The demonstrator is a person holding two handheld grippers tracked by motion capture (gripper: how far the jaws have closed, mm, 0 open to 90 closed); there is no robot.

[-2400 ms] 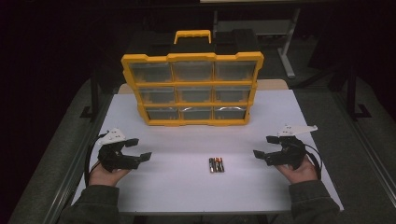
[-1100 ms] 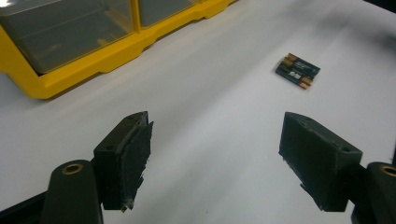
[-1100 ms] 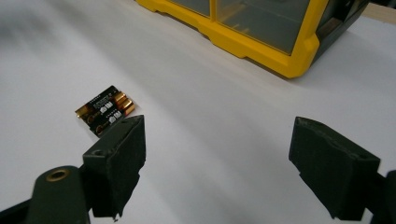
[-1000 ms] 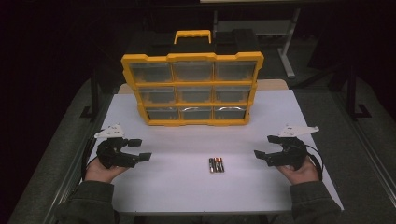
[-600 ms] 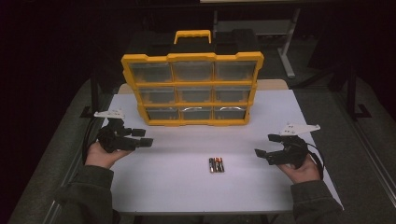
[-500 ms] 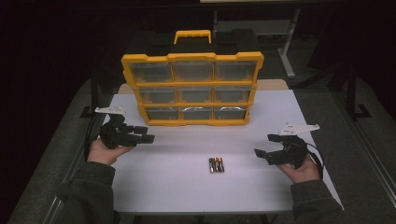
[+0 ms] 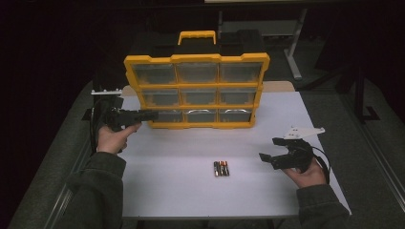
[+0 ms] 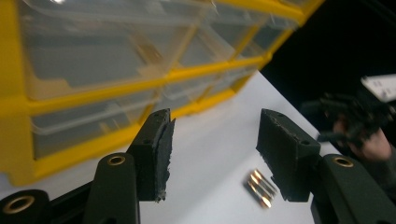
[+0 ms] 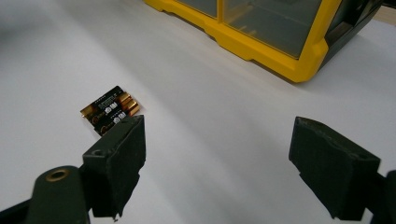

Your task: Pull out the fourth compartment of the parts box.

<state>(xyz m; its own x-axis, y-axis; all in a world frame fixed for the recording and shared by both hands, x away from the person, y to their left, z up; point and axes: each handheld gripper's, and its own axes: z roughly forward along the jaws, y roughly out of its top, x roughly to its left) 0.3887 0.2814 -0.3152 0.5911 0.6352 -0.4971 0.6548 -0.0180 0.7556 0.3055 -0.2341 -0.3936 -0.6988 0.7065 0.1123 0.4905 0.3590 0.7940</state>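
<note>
A yellow organiser (image 7: 197, 90) with clear drawers stands upright at the back of the white table (image 7: 172, 191). My left gripper (image 7: 152, 115) is raised at the organiser's lower left corner, its tips by the bottom left drawer (image 8: 88, 121). In the left gripper view the jaws stand apart with nothing between them (image 8: 212, 154). Three batteries (image 7: 221, 168) lie side by side at the table's middle front, also seen as batteries (image 9: 110, 110) and batteries (image 8: 260, 187). My right gripper (image 7: 268, 150) hovers open to the right of them, jaws wide (image 9: 217, 163).
A black carry handle (image 7: 197, 36) tops the organiser (image 9: 261, 28). Dark floor and a metal frame (image 7: 296, 43) lie behind the table. Open white surface lies between the batteries and the organiser's front.
My left gripper has risen from the table's left side and moved forward and right to the organiser's lower left corner. The right gripper has barely moved.
</note>
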